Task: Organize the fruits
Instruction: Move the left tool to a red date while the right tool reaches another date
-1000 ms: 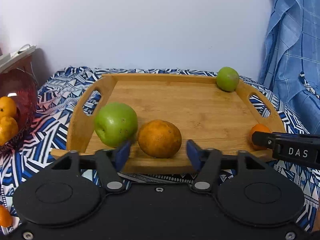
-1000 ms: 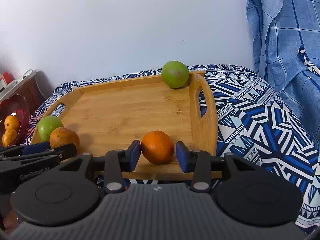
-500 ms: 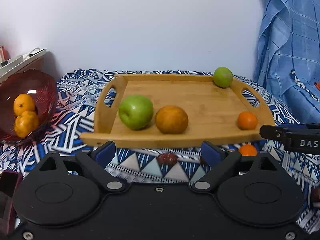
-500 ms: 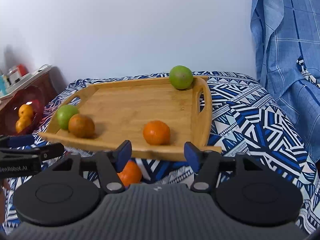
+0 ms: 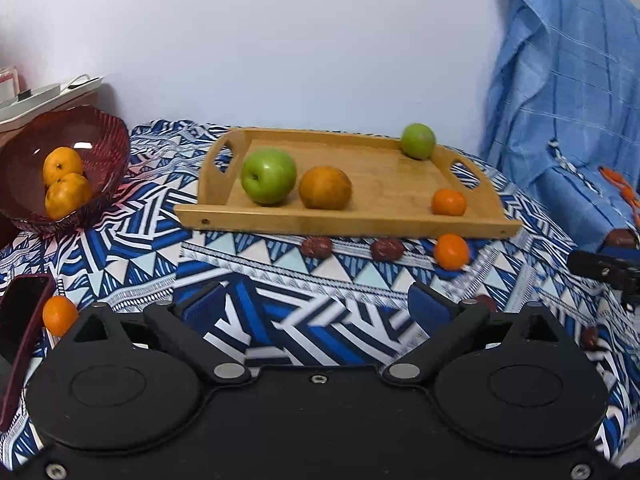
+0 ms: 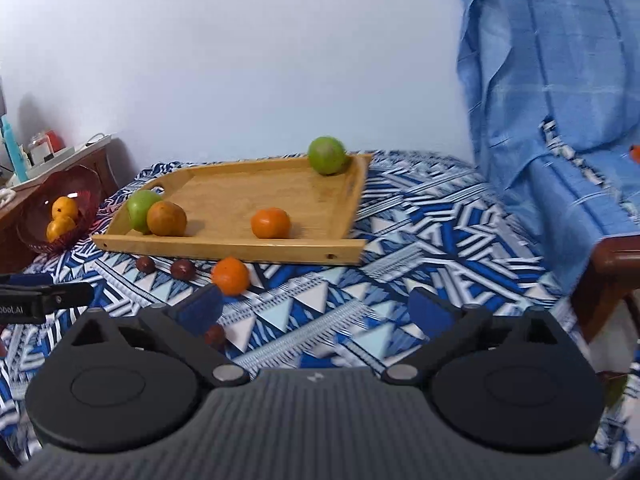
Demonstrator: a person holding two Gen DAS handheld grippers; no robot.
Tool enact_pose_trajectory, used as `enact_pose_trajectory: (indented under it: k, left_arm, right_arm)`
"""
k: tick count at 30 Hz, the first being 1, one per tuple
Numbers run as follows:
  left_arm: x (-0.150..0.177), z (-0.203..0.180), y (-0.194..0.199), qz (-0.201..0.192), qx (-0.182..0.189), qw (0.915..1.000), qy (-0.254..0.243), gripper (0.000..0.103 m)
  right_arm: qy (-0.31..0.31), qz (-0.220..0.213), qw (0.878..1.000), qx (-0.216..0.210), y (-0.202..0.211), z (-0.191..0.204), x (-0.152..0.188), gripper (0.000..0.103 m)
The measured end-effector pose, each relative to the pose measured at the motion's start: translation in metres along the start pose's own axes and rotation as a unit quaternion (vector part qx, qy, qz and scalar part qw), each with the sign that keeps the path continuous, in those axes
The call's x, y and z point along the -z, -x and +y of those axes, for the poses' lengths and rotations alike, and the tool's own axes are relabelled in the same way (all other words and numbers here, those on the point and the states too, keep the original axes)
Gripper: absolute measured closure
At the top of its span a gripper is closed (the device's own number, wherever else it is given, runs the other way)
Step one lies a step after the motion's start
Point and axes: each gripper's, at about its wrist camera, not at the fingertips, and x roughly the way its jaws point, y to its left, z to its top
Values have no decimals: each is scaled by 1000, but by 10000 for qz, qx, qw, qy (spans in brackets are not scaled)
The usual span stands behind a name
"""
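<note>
Fruit on the wooden tray [image 5: 360,222]

Both grippers, left [image 5: 316,304] and right [image 6: 316,306], have just been opening wide, nothing between their fingers. On the tray: big green apple [image 5: 268,176], brown orange [image 5: 325,188] beside it.

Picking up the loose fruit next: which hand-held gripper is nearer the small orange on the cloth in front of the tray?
Right. The right hand-held gripper has the small orange just off its left finger; the left hand-held gripper sits farther back, leftward.
</note>
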Motion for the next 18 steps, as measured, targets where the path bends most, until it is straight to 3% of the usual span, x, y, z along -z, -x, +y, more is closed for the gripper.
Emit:
enact_pose_trajectory:
  k: [11, 18]
  left_arm:
    - [25, -50, 4, -98, 291, 9985, -455, 1]
    - [30, -74, -7, -107, 488, 9979, -415, 1]
  right_arm:
    - [89, -472, 9981, 388, 44, -33, 29, 0]
    - [751, -37, 9922, 998, 31, -21, 39, 0]
